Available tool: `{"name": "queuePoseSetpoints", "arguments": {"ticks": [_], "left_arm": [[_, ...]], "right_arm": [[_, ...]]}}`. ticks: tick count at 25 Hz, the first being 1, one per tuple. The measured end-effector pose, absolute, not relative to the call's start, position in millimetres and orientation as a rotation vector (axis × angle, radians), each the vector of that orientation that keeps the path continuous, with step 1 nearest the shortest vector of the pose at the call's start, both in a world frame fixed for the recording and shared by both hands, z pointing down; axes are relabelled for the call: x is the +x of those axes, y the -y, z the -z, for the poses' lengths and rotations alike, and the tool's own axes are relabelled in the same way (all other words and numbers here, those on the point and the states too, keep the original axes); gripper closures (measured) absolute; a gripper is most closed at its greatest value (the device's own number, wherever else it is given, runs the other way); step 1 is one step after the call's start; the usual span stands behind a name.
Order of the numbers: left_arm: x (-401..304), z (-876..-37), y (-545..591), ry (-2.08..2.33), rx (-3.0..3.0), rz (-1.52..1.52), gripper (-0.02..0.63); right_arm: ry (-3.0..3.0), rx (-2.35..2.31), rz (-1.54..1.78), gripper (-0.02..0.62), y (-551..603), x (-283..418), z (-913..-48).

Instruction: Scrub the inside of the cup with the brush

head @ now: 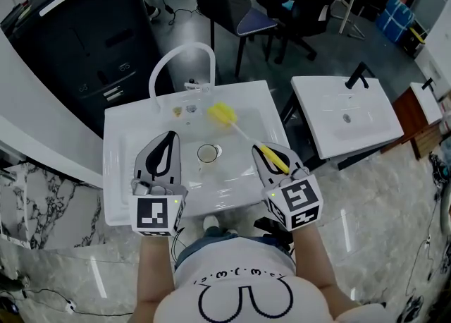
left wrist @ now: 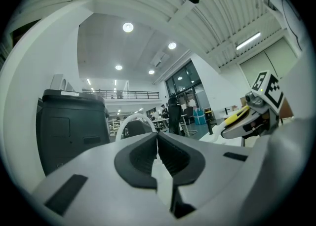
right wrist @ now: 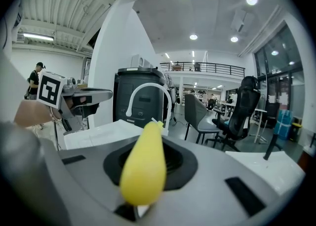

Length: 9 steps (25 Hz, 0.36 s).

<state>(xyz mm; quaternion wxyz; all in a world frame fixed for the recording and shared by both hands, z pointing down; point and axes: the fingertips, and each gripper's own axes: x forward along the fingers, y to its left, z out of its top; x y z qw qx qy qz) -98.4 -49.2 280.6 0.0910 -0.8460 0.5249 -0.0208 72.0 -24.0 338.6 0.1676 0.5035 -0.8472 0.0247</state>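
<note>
The brush has a yellow sponge head [head: 220,113] over the back of the white sink [head: 127,120] and a thin white rod. My right gripper [head: 264,151] is shut on its yellow handle [head: 274,159], which fills the jaws in the right gripper view [right wrist: 144,168]. My left gripper [head: 170,138] hovers over the sink's left side, shut with nothing between its jaws [left wrist: 157,143]. A round ring [head: 207,152] lies in the basin between the grippers; I cannot tell whether it is a clear cup's rim or the drain.
A white arched faucet [head: 184,57] stands at the sink's back edge, with two small items [head: 183,110] at its base. A black cabinet [head: 84,32] is behind left, a chair [head: 232,11] behind, and a second white sink [head: 345,113] to the right.
</note>
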Motion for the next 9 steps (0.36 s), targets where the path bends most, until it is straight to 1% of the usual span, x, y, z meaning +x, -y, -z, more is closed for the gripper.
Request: {"name": "queuePoseSetpoints", "arguments": {"ticks": [9], "left_arm": [[-103.5,-279.1,51.4,-1.566,-2.520,0.043,0.589]], "right_arm": [[2.430,1.417,-0.071,0.561,25.4,68.2,-330.8]]}}
